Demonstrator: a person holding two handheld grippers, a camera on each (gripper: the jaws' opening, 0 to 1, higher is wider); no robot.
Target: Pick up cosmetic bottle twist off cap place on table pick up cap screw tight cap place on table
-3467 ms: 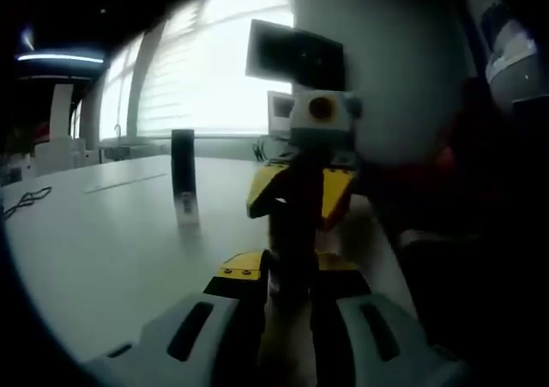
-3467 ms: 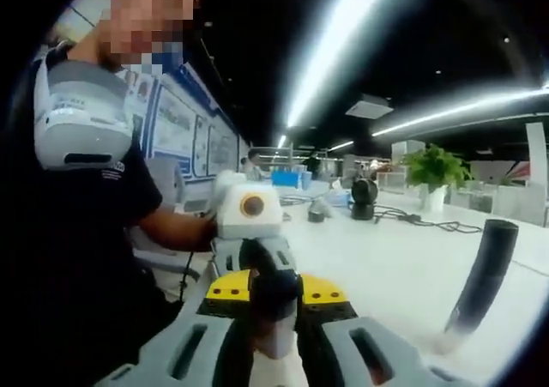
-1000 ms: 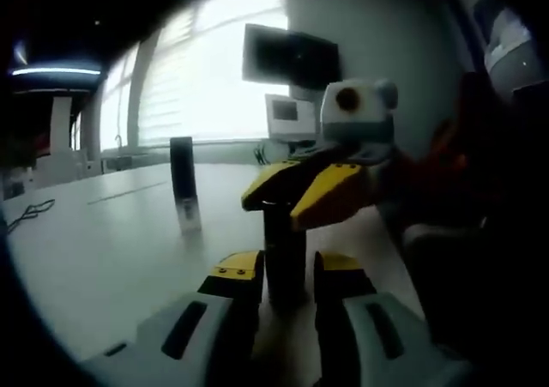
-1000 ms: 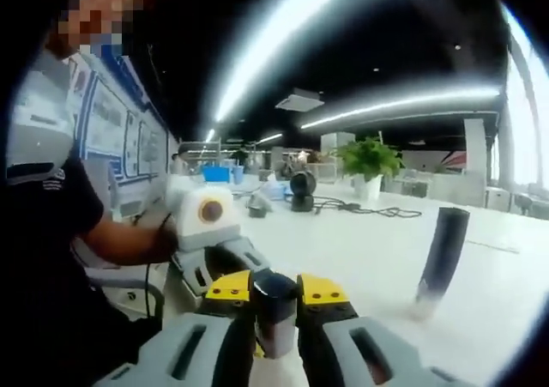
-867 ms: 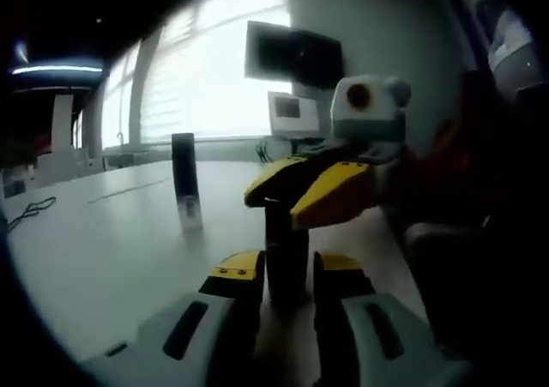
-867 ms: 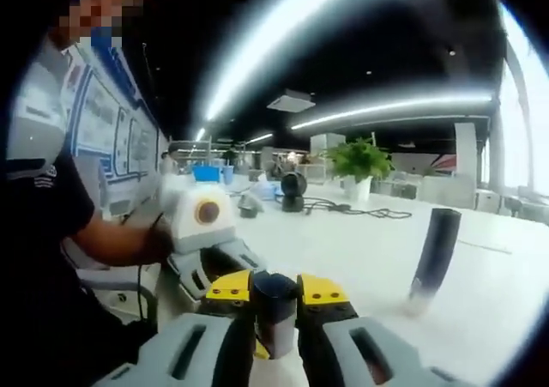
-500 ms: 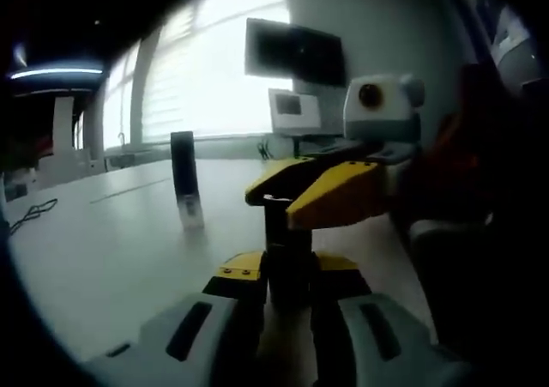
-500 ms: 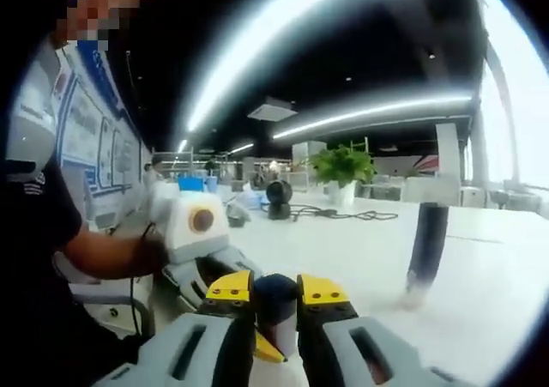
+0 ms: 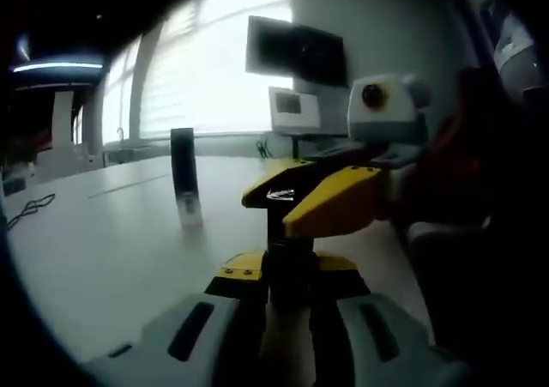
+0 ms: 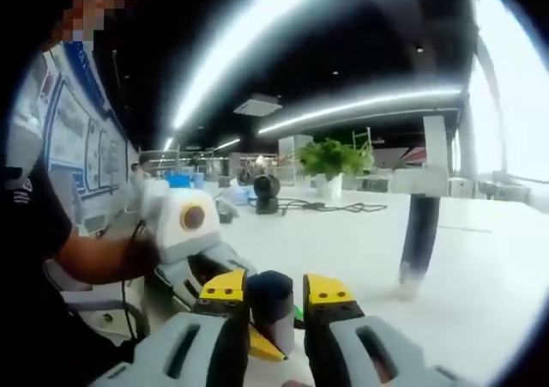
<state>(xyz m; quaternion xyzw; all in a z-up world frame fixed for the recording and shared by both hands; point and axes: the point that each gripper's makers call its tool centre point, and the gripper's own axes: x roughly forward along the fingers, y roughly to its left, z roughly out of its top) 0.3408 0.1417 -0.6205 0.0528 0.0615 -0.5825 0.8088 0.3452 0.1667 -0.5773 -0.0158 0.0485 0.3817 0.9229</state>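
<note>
The cosmetic bottle [image 9: 286,250] is held upright between the yellow-tipped jaws of the left gripper [image 9: 288,277], above the near edge of the white table [image 9: 103,241]; its dark body is seen rising from between the jaws in the left gripper view. The bottle's top is met by the right gripper [image 9: 322,200], which reaches in from the right with its yellow jaws across the cap [image 10: 271,305]. In the right gripper view, the dark rounded cap is seen sitting between that gripper's own jaws [image 10: 273,299], which are narrowed about it; whether the pads press it firmly or stand a little off cannot be told. Just beyond, the left gripper [image 10: 193,263] is seen with a hand [image 10: 141,254] around its handle, and a dark-sleeved arm leads back to the person at the left edge. A second, tall dark tube [image 9: 184,177] is stood upright farther out on the table, well apart from both grippers; it is also seen in the right gripper view [image 10: 419,241]. Beyond the table, a bright window with blinds [image 9: 206,69], a dark screen [image 9: 296,52] and a potted plant [image 10: 330,160] are seen, and a cable [image 9: 26,207] lies on the table near the far left.
</note>
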